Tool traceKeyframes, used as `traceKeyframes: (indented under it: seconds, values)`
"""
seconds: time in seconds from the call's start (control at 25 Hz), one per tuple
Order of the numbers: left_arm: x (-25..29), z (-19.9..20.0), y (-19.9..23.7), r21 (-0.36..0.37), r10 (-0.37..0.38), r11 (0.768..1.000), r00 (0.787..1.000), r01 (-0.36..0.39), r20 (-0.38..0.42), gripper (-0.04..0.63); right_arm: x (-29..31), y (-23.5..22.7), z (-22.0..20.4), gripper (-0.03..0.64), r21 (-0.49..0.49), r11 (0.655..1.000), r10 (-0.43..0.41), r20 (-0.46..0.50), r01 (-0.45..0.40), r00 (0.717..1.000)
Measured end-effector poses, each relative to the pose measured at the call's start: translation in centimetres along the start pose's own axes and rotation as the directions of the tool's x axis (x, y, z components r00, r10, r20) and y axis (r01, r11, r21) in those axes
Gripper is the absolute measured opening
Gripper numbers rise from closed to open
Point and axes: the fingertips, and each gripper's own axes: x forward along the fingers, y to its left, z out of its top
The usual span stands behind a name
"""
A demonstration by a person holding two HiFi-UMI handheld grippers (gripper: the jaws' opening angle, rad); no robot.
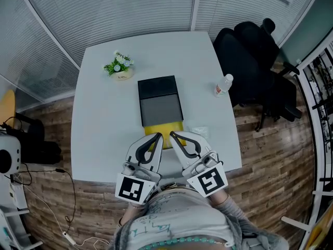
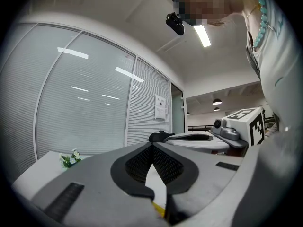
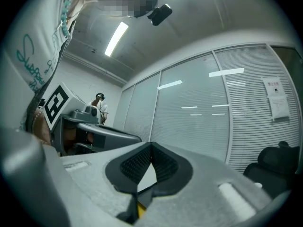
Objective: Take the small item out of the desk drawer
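Left claw [image 1: 158, 136] beside right claw [image 1: 172, 135], both level (tips together)

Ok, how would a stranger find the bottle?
Find the big white table. Go to its right edge, next to the black office chair. The bottle stands there alone, small and clear, unlike the leafy plant and dark box farther left.

Head view: dim, even, cool light, with only soft shadows on the table [image 1: 99, 124]. Both gripper views show fisheye bending and black vignetted corners. Ceiling strip lights [image 2: 202, 35] glare and reflect as streaks on the glass wall [image 2: 75, 93]; the near foreground is soft.
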Motion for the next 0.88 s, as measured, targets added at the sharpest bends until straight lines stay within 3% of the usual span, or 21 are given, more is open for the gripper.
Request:
traceKeyframes:
  seconds: [0.44,0.88]
  values:
    - [-0.1,-0.9,-0.2,0.000,-0.009,1.000,0.999,0.009,-0.042,-0.003,-0.1,-0.2,-0.5,0.002,0.002,1.000,-0.003,-0.020,0.003,1.000]
    - [0.0,-0.8,-0.1,-0.011,-0.001,1.000,0.999,0.001,-0.035,-0.003,-0.4,-0.4,-0.5,0.002,0.015,1.000,-0.004,-0.024,0.004,1.000]
